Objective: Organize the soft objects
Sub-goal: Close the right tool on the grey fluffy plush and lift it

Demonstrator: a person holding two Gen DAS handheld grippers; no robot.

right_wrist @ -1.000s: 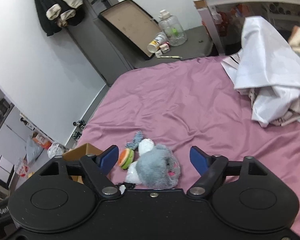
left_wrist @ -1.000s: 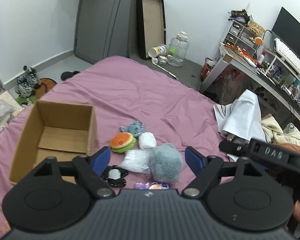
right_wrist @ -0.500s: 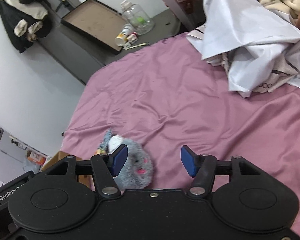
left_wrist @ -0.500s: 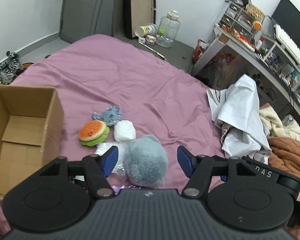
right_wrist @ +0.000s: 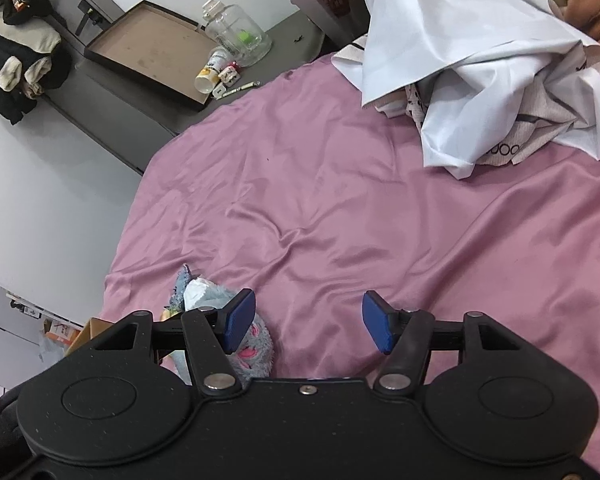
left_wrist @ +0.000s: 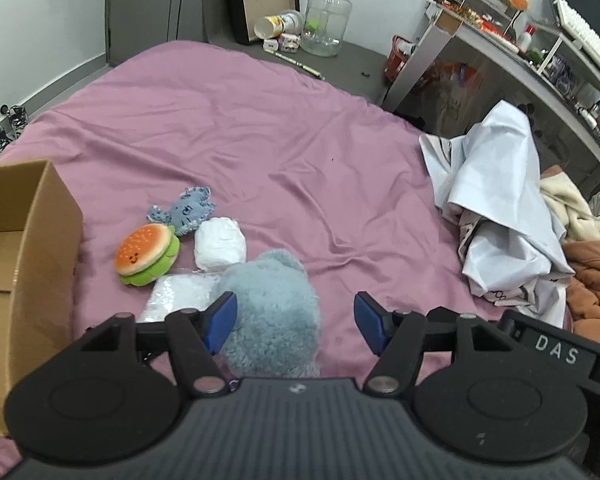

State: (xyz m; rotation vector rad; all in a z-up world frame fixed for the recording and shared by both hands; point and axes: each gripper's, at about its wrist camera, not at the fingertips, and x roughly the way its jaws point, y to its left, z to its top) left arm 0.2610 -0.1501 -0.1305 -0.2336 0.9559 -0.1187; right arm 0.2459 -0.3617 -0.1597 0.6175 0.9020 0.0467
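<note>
On the mauve satin bedsheet (left_wrist: 260, 128), as the left wrist camera has it, the soft things lie bunched just beside the open brown cardboard box (left_wrist: 48, 248), which looks to be their destination, so each carry should be short; the box stands at the left edge with its mouth up; nearest its wall lies the orange-and-green plush hamburger (left_wrist: 147, 254), behind it the small grey-blue fabric star-shaped toy (left_wrist: 186, 212), beside that the white crinkled wad (left_wrist: 219, 245), and in front a clear plastic packet (left_wrist: 180, 296); the fluffy grey-blue plush animal (left_wrist: 272, 312) is closest of all; the left gripper (left_wrist: 296, 320) has its blue pads released and clamping nothing; the plush lies between the fingers but crowds the left pad (left_wrist: 220, 322), touching or nearly so, while a strip of bare sheet separates it from the other pad; I judge this a grasp being lined up, the jaws set about wide enough for the fur, though off centre; the white crumpled cloth (left_wrist: 496, 216) sits well apart at the right

From the right wrist camera, the right gripper (right_wrist: 308, 326) is likewise released and empty; between its fingers shows only bare sheet; the same grey plush, pink marks showing, lies under and just outside the left pad (right_wrist: 238, 320), not between the fingers; it seems placed to steady or wait
</note>
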